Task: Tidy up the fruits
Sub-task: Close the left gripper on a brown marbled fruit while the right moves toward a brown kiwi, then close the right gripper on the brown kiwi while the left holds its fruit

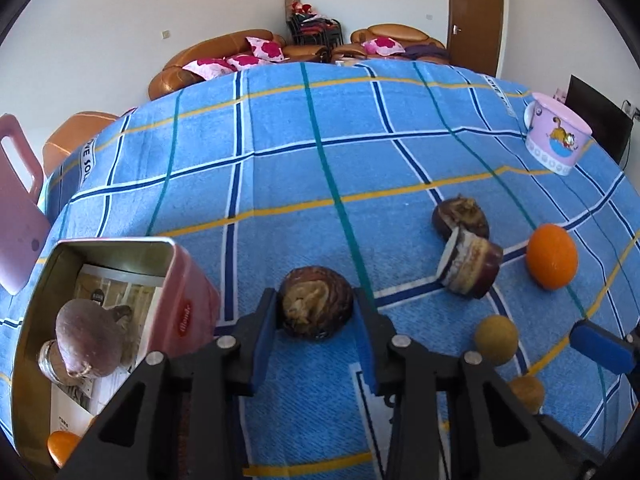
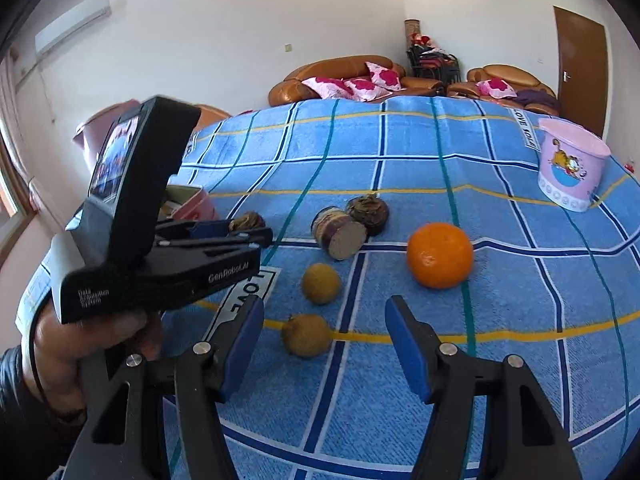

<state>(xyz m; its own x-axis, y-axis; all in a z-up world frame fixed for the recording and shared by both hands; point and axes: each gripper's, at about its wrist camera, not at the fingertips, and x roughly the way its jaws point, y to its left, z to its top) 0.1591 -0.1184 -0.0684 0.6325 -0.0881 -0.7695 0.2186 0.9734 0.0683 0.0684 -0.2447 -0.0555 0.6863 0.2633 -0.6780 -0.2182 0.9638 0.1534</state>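
A: Left tool (image 1: 316, 312), state?
B: Its blue pads flank a brown, wrinkled fruit (image 1: 315, 306) on the blue checked tabletop cloth (image 1: 280, 152); both pads appear to touch its sides, so it is clenched on that fruit.

A: Right tool (image 2: 324, 336)?
B: Released, jaws standing apart above the cloth, nothing between them. A small tan round fruit (image 2: 306, 335) lies just ahead of its left finger, a second (image 2: 321, 283) beyond.

A: Farther out?
B: A cut brown fruit piece (image 2: 339, 233) touches another brown fruit (image 2: 368, 213); the orange (image 2: 439, 255) lies to their right. The pink tin (image 1: 120, 300), left, holds a purplish fruit (image 1: 90, 342). A pink cartoon cup (image 2: 570, 164) stands at the far right.
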